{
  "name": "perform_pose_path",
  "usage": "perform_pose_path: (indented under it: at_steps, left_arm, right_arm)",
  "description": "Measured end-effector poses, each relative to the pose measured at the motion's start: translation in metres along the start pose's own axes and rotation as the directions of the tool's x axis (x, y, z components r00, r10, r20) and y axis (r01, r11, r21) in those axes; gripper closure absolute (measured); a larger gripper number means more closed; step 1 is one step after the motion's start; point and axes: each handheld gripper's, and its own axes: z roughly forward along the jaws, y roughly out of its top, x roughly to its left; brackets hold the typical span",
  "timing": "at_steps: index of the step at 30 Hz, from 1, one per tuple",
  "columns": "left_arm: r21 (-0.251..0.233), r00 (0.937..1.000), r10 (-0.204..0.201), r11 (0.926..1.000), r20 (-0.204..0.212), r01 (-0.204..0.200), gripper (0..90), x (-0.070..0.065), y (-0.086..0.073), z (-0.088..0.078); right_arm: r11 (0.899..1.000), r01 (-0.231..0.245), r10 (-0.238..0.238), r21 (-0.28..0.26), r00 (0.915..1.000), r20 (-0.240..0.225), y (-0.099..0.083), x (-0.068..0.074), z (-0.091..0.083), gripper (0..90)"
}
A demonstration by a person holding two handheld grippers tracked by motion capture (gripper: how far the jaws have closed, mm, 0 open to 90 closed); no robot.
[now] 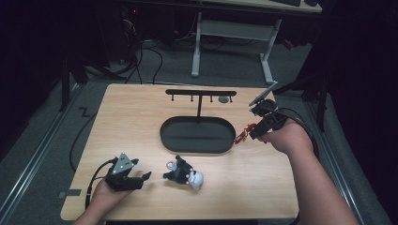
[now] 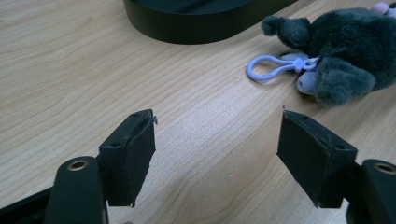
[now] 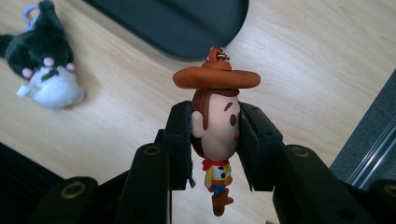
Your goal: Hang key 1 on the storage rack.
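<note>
High view: your right gripper (image 1: pixel 251 130) is held off the table's right side, just beside the right end of the black oval tray (image 1: pixel 197 145). Something small and red-orange sits at its tip, too small here to ID. The T-shaped hook rack (image 1: pixel 201 93) stands at the tray's back edge w/ pegs along the bar. My guess: the charm is headed for a peg, which would explain why you keep it raised rather than down on the wood. Your left gripper (image 1: pixel 136 180) rests low at front left, jaws spread, nothing in them, pointed at the plush keychain (image 1: pixel 184 173) lying near it on the table (image 1: pixel 131 117).

Left gripper view: jaws wide apart over bare wood, empty. The plush (image 2: pixel 336 51) lies ahead to the right, its lilac clip (image 2: pixel 268 69) flat on the table facing you, a handy part to grab or hang by. That clip barely reads from above.

Right gripper view: here the red bit resolves as a cowboy figure charm (image 3: pixel 215 135), clamped by the head btwn both jaws, hat forward, body hanging free. Small metal ring (image 3: pixel 223 56) on the hat top sticks out past the jaws, prob. left exposed so it can go over a peg. Tray end and plush show beyond.
</note>
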Motion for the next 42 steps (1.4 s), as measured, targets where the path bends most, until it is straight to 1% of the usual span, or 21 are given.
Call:
perform_pose_path:
  at_steps: [1,2,4,7,8,11,14,17,21,27,29,34,36,39,42]
  left_arm:
    - [-0.001,1.0,-0.001,1.0,-0.004,0.001,28.0,0.0,-0.001,0.0]
    - [-0.002,1.0,-0.004,1.0,-0.004,0.004,28.0,0.001,-0.001,0.0]
    - [-0.003,1.0,-0.008,1.0,-0.004,0.008,28.0,0.002,-0.001,-0.001]
    - [-0.011,0.9998,-0.018,0.9998,-0.003,0.018,28.6,0.003,0.001,-0.001]
    - [-0.015,0.9998,-0.019,0.9997,-0.003,0.019,29.8,0.003,0.001,0.0]
    - [-0.003,1.0,-0.008,1.0,0.002,0.008,29.8,0.001,0.001,0.001]
    - [-0.014,0.9999,-0.012,0.9998,0.002,0.012,29.6,0.001,0.002,0.001]
    - [-0.012,0.9999,-0.011,0.9999,0.0,0.011,29.5,0.001,0.001,0.0]
    - [-0.017,0.9998,-0.021,0.9996,0.001,0.021,29.6,0.003,0.001,-0.001]
    - [-0.014,0.9998,-0.017,0.9998,0.004,0.017,29.6,0.002,0.001,-0.001]
    - [-0.012,0.9999,-0.014,0.9998,0.006,0.014,29.6,0.002,0.001,-0.001]
    - [-0.015,0.9999,-0.014,0.9998,0.008,0.014,29.6,0.003,0.002,0.0]
    - [-0.007,0.9999,-0.011,0.9999,0.012,0.011,29.6,0.003,0.002,0.001]
    - [-0.012,0.9999,-0.007,0.9999,0.011,0.007,29.7,0.003,0.002,0.002]
    - [-0.012,0.9999,-0.008,0.9999,0.01,0.008,29.7,0.003,0.002,0.002]
  right_arm:
    - [1.0,-0.007,0.007,-0.002,1.0,0.004,0.002,0.0,0.0,67.0]
    - [1.0,0.002,-0.002,-0.006,1.0,0.005,0.004,-0.001,0.0,67.0]
    - [1.0,0.0,0.0,-0.015,1.0,0.009,0.008,-0.002,0.0,67.0]
    - [1.0,0.003,-0.002,-0.016,0.9999,0.013,0.015,-0.003,0.001,67.0]
    - [1.0,0.003,-0.003,-0.019,0.9999,0.011,0.017,-0.003,0.002,67.0]
    - [1.0,0.008,-0.007,-0.02,0.9999,0.013,0.022,-0.004,0.005,67.0]
    - [1.0,0.003,-0.003,-0.022,0.9999,0.012,0.028,-0.004,0.007,67.0]
    - [1.0,0.0,0.0,-0.03,0.9999,0.011,0.034,-0.005,0.008,67.0]
    - [0.999,0.0,0.0,-0.033,0.9999,0.016,0.042,-0.005,0.008,67.0]
    - [0.999,-0.005,0.006,-0.043,0.9999,0.016,0.051,-0.004,0.006,67.0]
    - [0.999,-0.002,0.003,-0.044,0.9997,0.025,0.056,-0.004,0.006,67.0]
    - [0.999,-0.001,0.002,-0.044,0.9996,0.029,0.064,-0.004,0.005,67.0]
    - [0.998,0.0,0.001,-0.058,0.9997,0.026,0.067,-0.004,0.003,67.0]
    - [0.998,-0.009,0.011,-0.067,0.9995,0.03,0.072,-0.005,0.0,67.0]
    - [0.997,-0.008,0.011,-0.072,0.9994,0.032,0.076,-0.007,-0.001,67.0]
